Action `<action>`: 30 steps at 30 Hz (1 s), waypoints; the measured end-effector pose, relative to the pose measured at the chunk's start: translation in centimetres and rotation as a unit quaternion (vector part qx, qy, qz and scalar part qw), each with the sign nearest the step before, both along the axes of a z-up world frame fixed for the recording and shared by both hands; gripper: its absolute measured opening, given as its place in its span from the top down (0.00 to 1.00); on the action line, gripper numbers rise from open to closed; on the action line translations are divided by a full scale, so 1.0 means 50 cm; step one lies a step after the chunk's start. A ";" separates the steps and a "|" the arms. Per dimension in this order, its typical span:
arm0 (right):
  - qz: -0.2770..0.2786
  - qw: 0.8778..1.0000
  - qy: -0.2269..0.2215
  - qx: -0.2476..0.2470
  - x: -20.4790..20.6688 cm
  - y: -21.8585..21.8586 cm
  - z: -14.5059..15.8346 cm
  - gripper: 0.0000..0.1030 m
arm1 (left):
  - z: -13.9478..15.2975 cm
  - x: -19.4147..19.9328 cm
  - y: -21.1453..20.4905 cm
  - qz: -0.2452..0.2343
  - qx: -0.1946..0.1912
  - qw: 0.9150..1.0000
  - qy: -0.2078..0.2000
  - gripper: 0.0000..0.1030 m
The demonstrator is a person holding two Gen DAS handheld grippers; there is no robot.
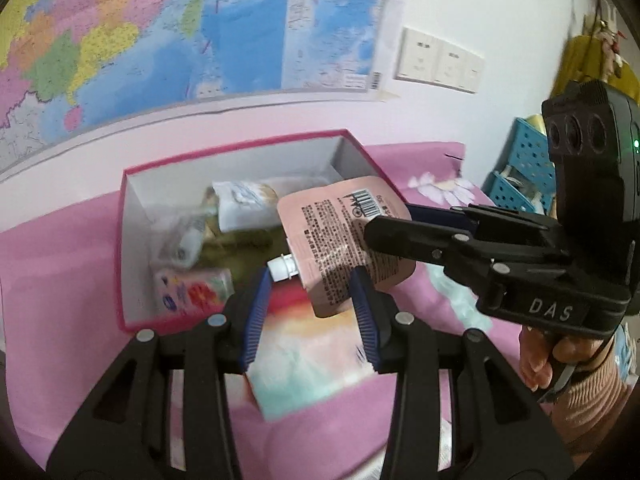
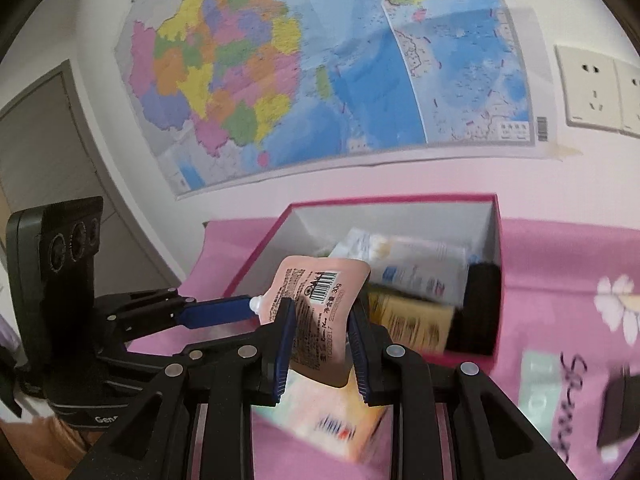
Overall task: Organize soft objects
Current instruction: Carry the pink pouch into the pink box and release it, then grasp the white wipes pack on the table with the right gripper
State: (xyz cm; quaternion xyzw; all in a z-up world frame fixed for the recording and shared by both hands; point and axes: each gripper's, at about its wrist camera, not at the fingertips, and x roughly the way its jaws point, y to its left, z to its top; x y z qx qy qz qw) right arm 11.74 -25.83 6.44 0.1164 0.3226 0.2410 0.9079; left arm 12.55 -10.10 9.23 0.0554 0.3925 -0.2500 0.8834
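A pink spout pouch [image 1: 340, 236] [image 2: 316, 300] with a barcode hangs in the air just in front of an open pink-rimmed box [image 1: 240, 148] [image 2: 392, 200]. My right gripper [image 2: 322, 344] [image 1: 390, 220] is shut on the pouch's flat body. My left gripper [image 1: 310, 304] [image 2: 256, 320] is shut on its lower edge, with one pad against the white spout [image 1: 282, 268]. Inside the box lie several soft packs and tubes [image 1: 244, 204] [image 2: 412, 268]. A pastel pack [image 1: 304, 360] [image 2: 332, 412] lies blurred on the pink sheet below the fingers.
Pink flowered bedding [image 1: 60, 280] [image 2: 560, 264] carries the box. A map [image 1: 180, 20] and sockets [image 1: 440, 60] hang on the wall behind. A blue perforated basket [image 1: 520, 168] stands at the right. A hand [image 1: 560, 360] grips the right tool. A dark object [image 2: 620, 412] lies at right.
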 end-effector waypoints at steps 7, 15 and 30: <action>-0.013 1.000 0.018 0.015 0.087 -0.016 -0.013 0.77 | 0.004 0.088 -0.016 0.019 0.008 1.000 0.016 0.58; -0.043 0.998 0.040 0.019 0.158 -0.056 -0.034 0.82 | -0.019 0.167 -0.062 0.036 0.024 0.998 0.048 0.59; -0.062 0.998 0.015 -0.025 0.085 -0.069 -0.036 0.72 | -0.012 0.094 -0.045 0.000 0.007 1.000 0.006 0.59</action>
